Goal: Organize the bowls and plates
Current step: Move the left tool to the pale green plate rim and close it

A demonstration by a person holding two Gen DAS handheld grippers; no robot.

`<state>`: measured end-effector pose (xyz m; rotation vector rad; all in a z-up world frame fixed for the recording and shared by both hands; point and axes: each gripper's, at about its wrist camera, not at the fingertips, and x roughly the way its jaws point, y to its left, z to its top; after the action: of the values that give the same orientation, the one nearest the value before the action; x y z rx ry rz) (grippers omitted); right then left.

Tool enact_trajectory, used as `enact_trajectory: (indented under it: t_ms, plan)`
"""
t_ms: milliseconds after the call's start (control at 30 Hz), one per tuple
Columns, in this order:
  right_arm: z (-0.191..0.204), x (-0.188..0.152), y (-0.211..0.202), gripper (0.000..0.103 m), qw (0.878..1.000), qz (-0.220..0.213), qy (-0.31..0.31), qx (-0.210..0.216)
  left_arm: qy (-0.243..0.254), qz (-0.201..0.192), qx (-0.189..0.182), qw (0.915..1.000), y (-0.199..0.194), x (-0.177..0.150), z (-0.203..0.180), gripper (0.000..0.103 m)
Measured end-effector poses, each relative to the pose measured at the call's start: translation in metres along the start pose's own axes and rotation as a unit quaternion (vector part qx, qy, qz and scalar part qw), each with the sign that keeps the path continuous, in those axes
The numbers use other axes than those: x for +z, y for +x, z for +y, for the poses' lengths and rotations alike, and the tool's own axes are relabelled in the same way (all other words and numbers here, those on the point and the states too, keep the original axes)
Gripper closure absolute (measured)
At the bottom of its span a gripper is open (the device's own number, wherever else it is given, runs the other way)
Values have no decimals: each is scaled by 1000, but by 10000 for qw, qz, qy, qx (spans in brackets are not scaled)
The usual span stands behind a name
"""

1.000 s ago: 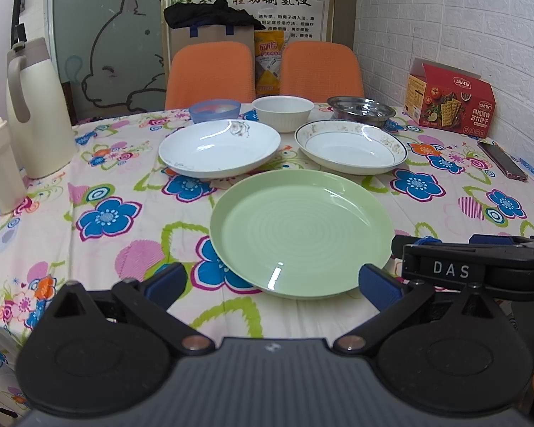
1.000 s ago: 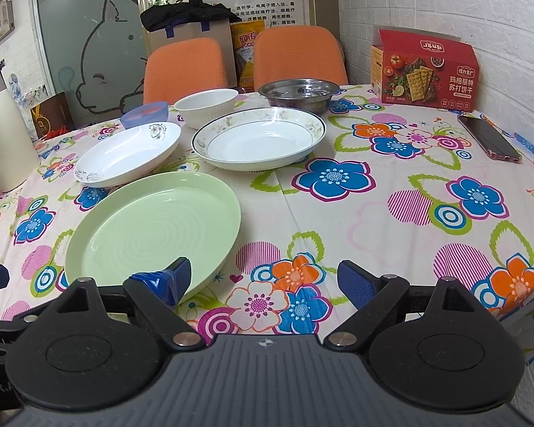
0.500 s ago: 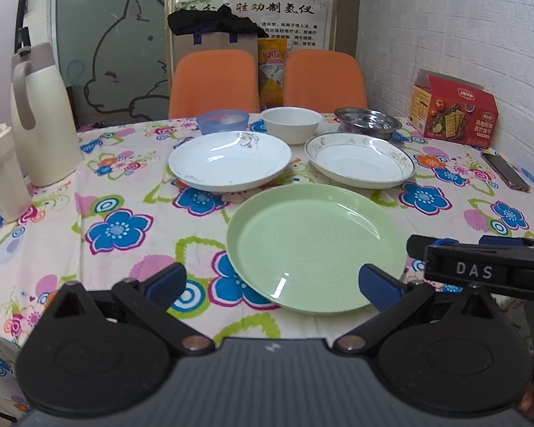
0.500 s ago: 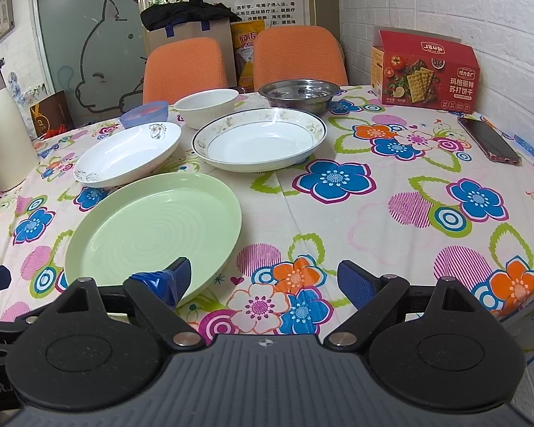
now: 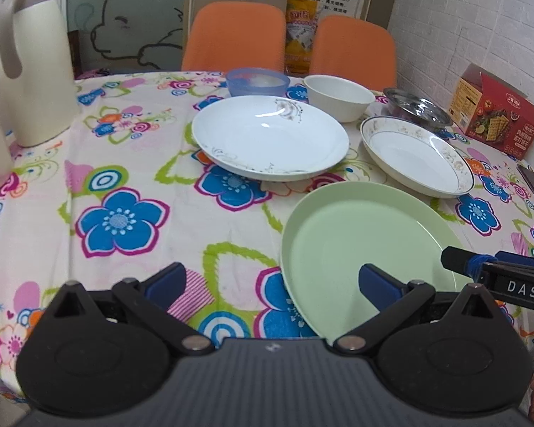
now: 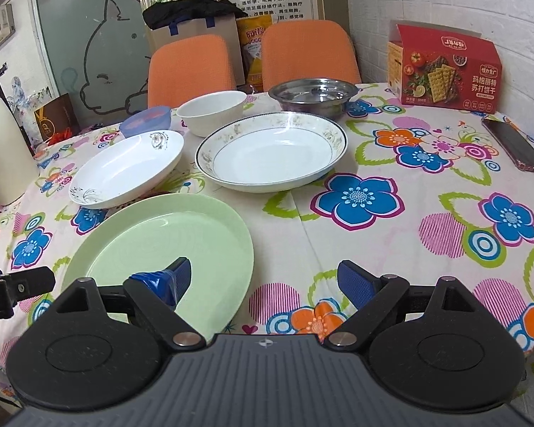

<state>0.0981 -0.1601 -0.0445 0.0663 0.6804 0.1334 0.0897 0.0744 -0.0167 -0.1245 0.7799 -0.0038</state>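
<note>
Both grippers are hovering low over the near edge of the floral tablecloth (image 6: 391, 185), pointing across the table toward the dishes. The left gripper (image 5: 272, 279) is sitting with its jaws spread wide and nothing between them; its right finger is hanging over the near part of the green plate (image 5: 366, 238) while the left finger is over bare cloth. The right gripper (image 6: 263, 279) is also gaping wide and gripping nothing, with its left finger, wrapped in blue tape, over the right side of the same green plate, though I can't really tell if it's touching the plate or just floating above it. Behind the green plate, the white plate with the grey sprig pattern (image 5: 270, 138) is lying toward the left and the gold-rimmed deep plate (image 6: 272, 151) toward the right, all three close together and looking empty. Further back, a row of bowls is sitting near the far edge: a blue plastic bowl (image 5: 257, 82), a plain white bowl (image 6: 211, 112) and a steel bowl (image 6: 313, 94). The blue one seems to be holding something pale, but it's too blurry to say what. Off to the sides, a cream thermos jug (image 5: 35, 60), a red cracker box (image 6: 445, 69) and a phone (image 6: 514, 146) are resting on the cloth.
</note>
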Motion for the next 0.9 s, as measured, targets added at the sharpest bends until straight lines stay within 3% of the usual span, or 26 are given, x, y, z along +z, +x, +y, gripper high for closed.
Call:
enact_trajectory:
  t_ms: [300, 467, 733, 900]
  plan:
    - [5, 2, 20, 27, 9990, 186, -394, 51, 222, 332, -206, 9990, 26, 11, -2, 0]
    - [11, -4, 27, 26, 9973, 220, -693, 25, 601, 334, -367, 9970, 32, 9, -12, 2]
    - [1, -25, 21, 24, 9930, -439, -1018, 410, 945, 319, -499, 9938, 40, 3, -24, 17]
    - [12, -19, 25, 26, 9929, -394, -1063, 355, 952, 374, -498, 9935, 40, 5, -24, 19]
